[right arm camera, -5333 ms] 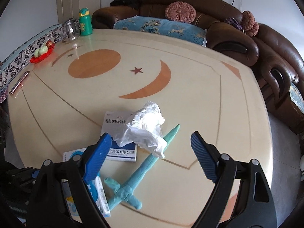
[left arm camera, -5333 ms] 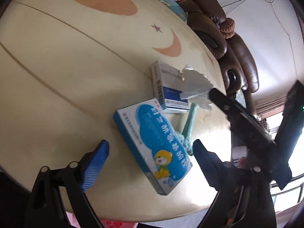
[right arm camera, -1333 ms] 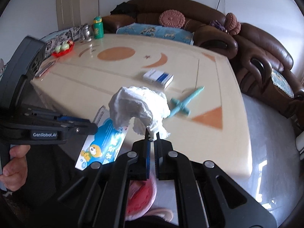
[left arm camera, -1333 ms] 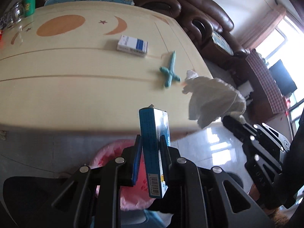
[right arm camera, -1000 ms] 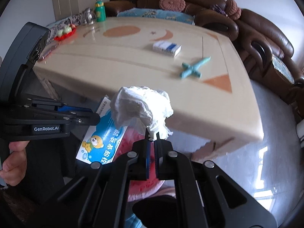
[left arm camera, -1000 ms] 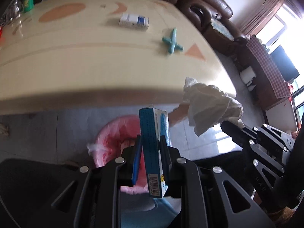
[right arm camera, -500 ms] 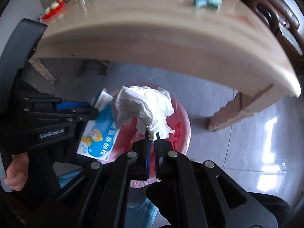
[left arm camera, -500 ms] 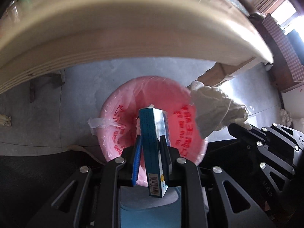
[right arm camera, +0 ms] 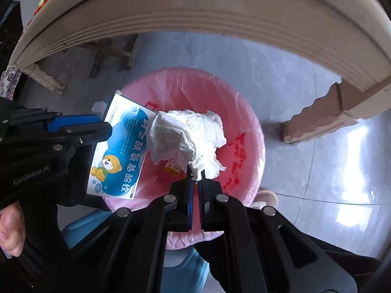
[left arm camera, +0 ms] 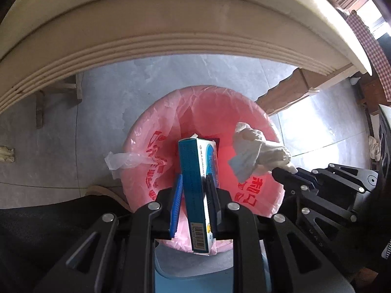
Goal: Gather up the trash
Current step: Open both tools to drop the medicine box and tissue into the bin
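**Both loads hung over the bin mouth**

Landmark: the pink-lined bin [left arm camera: 256, 127], on the floor below the table edge [left arm camera: 171, 39].

Nearest, left wrist view: the left gripper [left arm camera: 194, 188] was closed on the blue box [left arm camera: 195, 171], pads pressing its two broad faces. The box stood on end, its long axis running along the fingers and aimed down into the bin's opening. Its far end sat over the middle of the bin, above the rim; no contact with the liner could be seen.

Right wrist view: the right gripper [right arm camera: 195, 175] was pinched fully together on a tail of the crumpled tissue [right arm camera: 188, 131]. The wad stood out past the fingertips, over the bin's centre.

The two loads were just beside each other, box on the left side of the bin, tissue on the right; whether they touched could not be told.

Judgement: the bin lay straight ahead of both grippers, neither clearly nearer. Release looked like the step due; the light tissue might cling to the pads.

Farther off: grey floor tiles, a table leg [right arm camera: 317, 119] beyond the bin.
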`<state>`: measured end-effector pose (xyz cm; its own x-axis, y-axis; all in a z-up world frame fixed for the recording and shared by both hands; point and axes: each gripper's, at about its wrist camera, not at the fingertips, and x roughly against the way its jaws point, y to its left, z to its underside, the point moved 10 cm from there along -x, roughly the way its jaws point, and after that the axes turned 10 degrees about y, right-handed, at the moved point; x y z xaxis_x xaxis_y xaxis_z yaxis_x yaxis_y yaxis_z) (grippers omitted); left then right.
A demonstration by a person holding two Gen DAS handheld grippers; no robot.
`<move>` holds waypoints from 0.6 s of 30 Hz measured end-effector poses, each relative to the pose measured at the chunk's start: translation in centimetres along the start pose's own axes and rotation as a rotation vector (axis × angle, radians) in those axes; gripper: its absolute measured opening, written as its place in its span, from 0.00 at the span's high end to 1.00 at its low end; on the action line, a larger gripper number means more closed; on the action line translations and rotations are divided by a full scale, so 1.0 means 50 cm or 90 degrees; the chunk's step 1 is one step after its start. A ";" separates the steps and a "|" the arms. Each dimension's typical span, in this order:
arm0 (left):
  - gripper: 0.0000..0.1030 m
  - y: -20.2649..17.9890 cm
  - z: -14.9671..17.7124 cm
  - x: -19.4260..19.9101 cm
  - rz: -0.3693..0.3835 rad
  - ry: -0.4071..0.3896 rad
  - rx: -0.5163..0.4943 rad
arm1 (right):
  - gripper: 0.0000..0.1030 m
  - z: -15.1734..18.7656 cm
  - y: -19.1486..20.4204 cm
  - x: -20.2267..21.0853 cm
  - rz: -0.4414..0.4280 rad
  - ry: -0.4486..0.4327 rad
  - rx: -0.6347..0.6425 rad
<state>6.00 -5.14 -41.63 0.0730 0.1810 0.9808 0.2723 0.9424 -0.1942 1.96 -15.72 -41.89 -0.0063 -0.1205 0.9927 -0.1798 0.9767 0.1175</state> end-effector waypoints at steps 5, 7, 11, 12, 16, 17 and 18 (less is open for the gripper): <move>0.81 0.011 -0.007 -0.023 -0.007 0.012 0.012 | 0.95 -0.004 0.010 -0.031 -0.006 0.026 0.006; 0.81 0.011 -0.008 -0.026 -0.007 0.014 0.013 | 0.95 -0.003 0.009 -0.036 -0.009 0.031 0.005; 0.81 0.009 -0.009 -0.034 -0.017 0.019 0.009 | 0.95 -0.007 0.011 -0.036 -0.013 0.030 0.005; 0.81 0.008 -0.008 -0.037 -0.016 0.021 0.009 | 0.95 -0.008 0.012 -0.037 -0.012 0.030 0.006; 0.81 0.008 -0.009 -0.042 -0.014 0.026 0.010 | 0.95 -0.012 0.016 -0.040 -0.013 0.030 0.009; 0.81 0.009 -0.009 -0.042 -0.016 0.025 0.011 | 0.92 -0.013 0.016 -0.041 -0.012 0.030 0.009; 0.81 0.009 -0.011 -0.041 -0.020 0.022 0.010 | 0.91 -0.013 0.015 -0.041 -0.013 0.030 0.007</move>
<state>6.49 -5.21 -43.73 0.0978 0.1420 0.9850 0.2597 0.9518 -0.1630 2.49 -14.64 -43.81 0.0435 -0.1322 0.9903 -0.1905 0.9719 0.1381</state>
